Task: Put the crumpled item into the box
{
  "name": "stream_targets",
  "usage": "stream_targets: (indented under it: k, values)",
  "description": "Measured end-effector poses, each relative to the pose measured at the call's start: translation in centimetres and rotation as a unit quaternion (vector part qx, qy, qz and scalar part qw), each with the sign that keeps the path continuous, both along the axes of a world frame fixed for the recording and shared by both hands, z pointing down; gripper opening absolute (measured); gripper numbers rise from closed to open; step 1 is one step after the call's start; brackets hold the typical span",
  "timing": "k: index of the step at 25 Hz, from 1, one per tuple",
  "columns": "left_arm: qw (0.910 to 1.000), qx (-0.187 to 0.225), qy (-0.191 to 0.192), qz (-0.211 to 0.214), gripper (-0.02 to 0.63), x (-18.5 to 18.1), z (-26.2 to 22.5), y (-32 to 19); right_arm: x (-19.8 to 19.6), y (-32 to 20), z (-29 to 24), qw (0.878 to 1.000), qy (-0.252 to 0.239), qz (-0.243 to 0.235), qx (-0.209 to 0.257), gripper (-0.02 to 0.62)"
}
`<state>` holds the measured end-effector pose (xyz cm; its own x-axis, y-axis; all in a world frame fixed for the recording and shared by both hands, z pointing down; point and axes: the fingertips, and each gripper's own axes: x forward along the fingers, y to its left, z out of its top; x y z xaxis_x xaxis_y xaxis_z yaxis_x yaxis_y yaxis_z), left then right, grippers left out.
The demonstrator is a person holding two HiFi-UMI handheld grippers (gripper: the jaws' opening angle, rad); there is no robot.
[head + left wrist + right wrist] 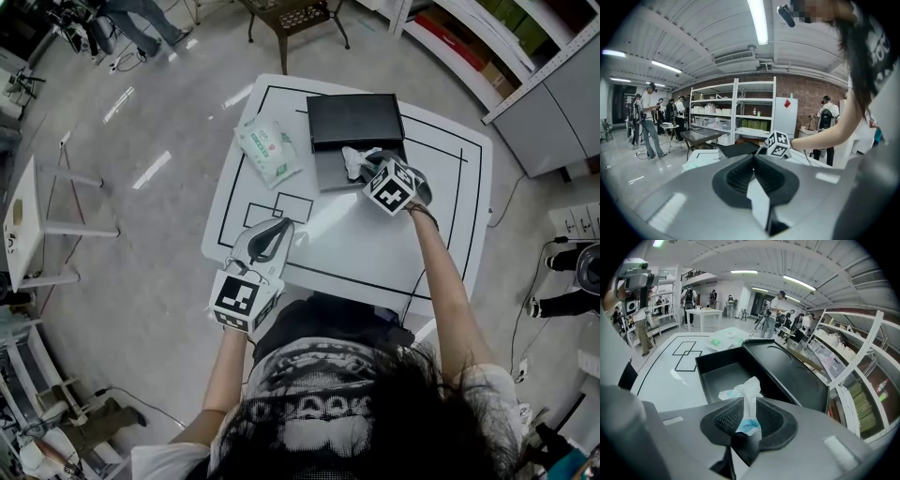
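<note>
Starting nearest the person, we find the left gripper (272,232) over the table's (375,248) near edge, its jaws pressed together with nothing between them. Whether it touches the table we cannot tell. Farther out, the right gripper (360,169) is held at the box (330,174) on an outstretched arm. Its jaws are pinching a crumpled white item (743,391) with blue print. The upper part of the item sticks out past the fingertips and sits over the box's open tray, near the tray's front wall. We cannot tell whether it touches the tray floor. The box is black, its lid (356,119) open on the far side. Left of the box, apart from it, a green-and-white pack (269,147) lies on the table.
</note>
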<state>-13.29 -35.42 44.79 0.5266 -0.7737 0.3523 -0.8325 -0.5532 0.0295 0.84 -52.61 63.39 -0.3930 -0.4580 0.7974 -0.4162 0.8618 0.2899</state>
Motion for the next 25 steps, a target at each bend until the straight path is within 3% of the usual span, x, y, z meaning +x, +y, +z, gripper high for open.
stream_targets:
  k: [14, 25]
  values:
    - [0.9999, 0.007, 0.008, 0.006, 0.000, 0.1, -0.4, 2.0, -0.9, 5.5, -7.3, 0.993, -0.100, 0.022, 0.052, 0.087]
    - [0.9996, 0.016, 0.017, 0.018, 0.000, -0.3, -1.0, 5.8, -0.4, 13.4, -12.2, 0.980, -0.166, 0.092, 0.066, 0.074]
